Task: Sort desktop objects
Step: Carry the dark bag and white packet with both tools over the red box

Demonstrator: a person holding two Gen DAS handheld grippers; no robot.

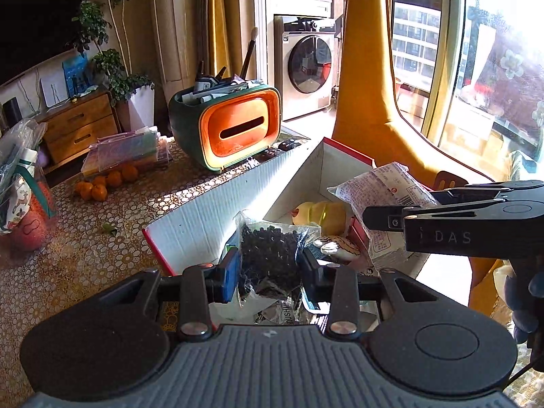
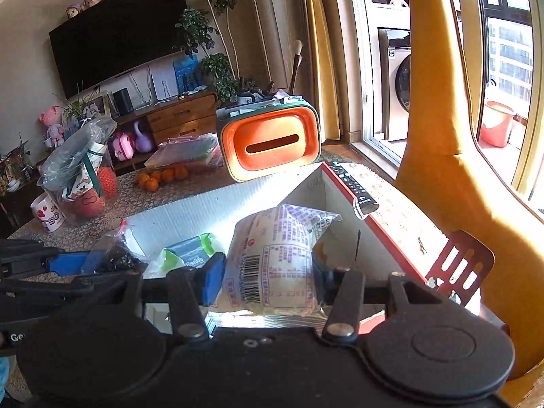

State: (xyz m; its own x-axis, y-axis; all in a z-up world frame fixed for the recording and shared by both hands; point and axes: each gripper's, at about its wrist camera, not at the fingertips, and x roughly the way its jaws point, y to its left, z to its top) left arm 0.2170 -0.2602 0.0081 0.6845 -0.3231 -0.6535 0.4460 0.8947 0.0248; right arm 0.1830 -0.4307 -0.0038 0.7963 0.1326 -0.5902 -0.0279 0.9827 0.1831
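- Grippers, two: the left gripper is clamped on one clear bag of small black pieces, held above the near end of the box; the right gripper is clamped on one white printed packet with a barcode, held over the same box.
- In the left wrist view the right gripper reaches in from the right with the white printed packet caught in it.
- One box, white inside with red edges, open at the top, sits on the table; in it lie a yellow toy and a green and white packet, with other wrappers too jumbled to count.
- One remote control rests along the box's right rim.
- One orange and green organiser stands on the table just beyond the far end of the box, with pens and a brush sticking out of its top.
- Oranges, about five, lie together far left on the table, near a stack of clear flat cases.
- One mug and a plastic-wrapped bundle stand at the left edge.
- The table has a pebble-patterned cloth.
- The room holds a wall television, a wooden drawer unit, a potted plant, a washing machine, yellow curtains and a large window on the right.
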